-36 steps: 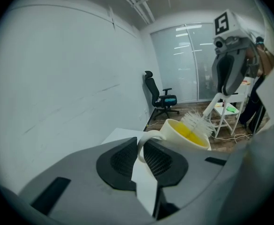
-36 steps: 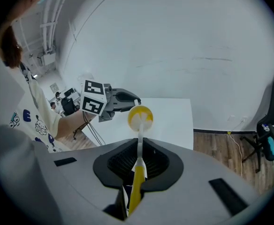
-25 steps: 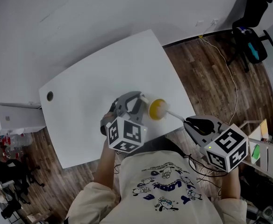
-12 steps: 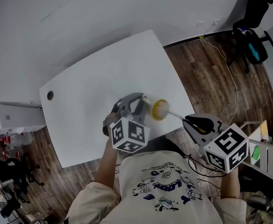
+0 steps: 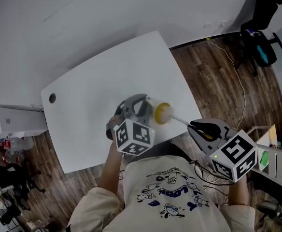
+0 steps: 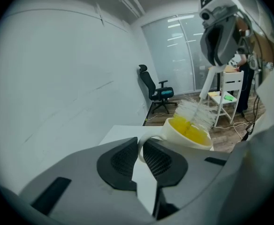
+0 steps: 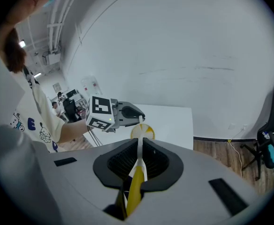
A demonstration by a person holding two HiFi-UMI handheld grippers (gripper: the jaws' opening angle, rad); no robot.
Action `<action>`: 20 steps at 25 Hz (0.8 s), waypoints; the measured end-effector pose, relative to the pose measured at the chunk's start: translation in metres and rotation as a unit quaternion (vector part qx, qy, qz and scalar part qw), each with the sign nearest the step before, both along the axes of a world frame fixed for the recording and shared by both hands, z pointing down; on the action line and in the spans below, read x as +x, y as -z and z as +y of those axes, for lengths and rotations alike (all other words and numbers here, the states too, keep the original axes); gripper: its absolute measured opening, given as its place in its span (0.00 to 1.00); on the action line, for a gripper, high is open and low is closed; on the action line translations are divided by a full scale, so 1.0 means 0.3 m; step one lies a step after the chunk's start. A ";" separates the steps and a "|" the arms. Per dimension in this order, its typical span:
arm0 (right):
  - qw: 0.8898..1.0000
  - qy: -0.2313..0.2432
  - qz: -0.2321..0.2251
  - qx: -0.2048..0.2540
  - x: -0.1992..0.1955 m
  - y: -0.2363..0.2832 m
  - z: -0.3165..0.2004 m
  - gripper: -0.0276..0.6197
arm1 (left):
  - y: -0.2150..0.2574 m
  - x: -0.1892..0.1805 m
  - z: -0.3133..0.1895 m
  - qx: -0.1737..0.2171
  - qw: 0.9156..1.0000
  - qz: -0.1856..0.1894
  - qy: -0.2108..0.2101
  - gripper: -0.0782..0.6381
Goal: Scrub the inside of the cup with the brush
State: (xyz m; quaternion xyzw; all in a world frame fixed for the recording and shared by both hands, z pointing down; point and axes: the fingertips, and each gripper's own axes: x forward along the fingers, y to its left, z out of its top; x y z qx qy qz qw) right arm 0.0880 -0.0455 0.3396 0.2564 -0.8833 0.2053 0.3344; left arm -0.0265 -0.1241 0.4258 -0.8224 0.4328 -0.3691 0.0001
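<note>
A cup point(image 5: 162, 113), white outside and yellow inside, is held tilted above the white table point(image 5: 102, 81). My left gripper point(image 5: 140, 108) is shut on the cup's handle point(image 6: 144, 141), and the cup point(image 6: 186, 132) juts out past the jaws. A brush with white bristles point(image 6: 195, 114) reaches into the cup's mouth. Its thin stem point(image 5: 179, 120) runs back to my right gripper point(image 5: 195, 126), which is shut on the brush's white and yellow handle point(image 7: 138, 172). In the right gripper view the cup point(image 7: 142, 132) shows straight ahead, beside the left gripper point(image 7: 127, 112).
The table's near edge lies just under both grippers, with wooden floor point(image 5: 213, 76) to the right. A black office chair point(image 5: 259, 28) stands at the far right, and a white rack point(image 5: 271, 158) beside my right hand. A small round hole point(image 5: 52, 98) marks the table's left corner.
The left gripper has shifted slightly to the right with the cup. The brush head has stayed at the cup's mouth, moving only a little.
</note>
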 end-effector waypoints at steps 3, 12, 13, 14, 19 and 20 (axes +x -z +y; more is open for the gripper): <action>1.000 -0.004 -0.001 0.002 0.004 0.010 -0.003 0.11 | -0.002 -0.011 -0.003 -0.001 1.000 0.002 0.002 0.17; 1.000 -0.014 -0.013 -0.001 0.012 0.013 0.011 0.11 | -0.003 -0.024 0.012 -0.001 1.000 0.005 0.003 0.17; 1.000 -0.016 -0.014 -0.004 0.011 0.010 0.011 0.11 | 0.000 -0.022 0.013 -0.001 1.000 0.010 0.002 0.17; 1.000 -0.017 -0.016 -0.005 0.009 0.008 0.010 0.11 | 0.003 -0.020 0.014 -0.002 1.000 0.017 0.002 0.17; 1.000 -0.018 -0.018 -0.008 0.004 0.001 0.003 0.11 | 0.030 -0.003 0.010 -0.008 0.998 0.058 0.003 0.17; 1.000 -0.019 -0.020 -0.008 0.003 0.000 0.002 0.11 | 0.033 -0.002 0.008 -0.006 0.998 0.059 0.004 0.17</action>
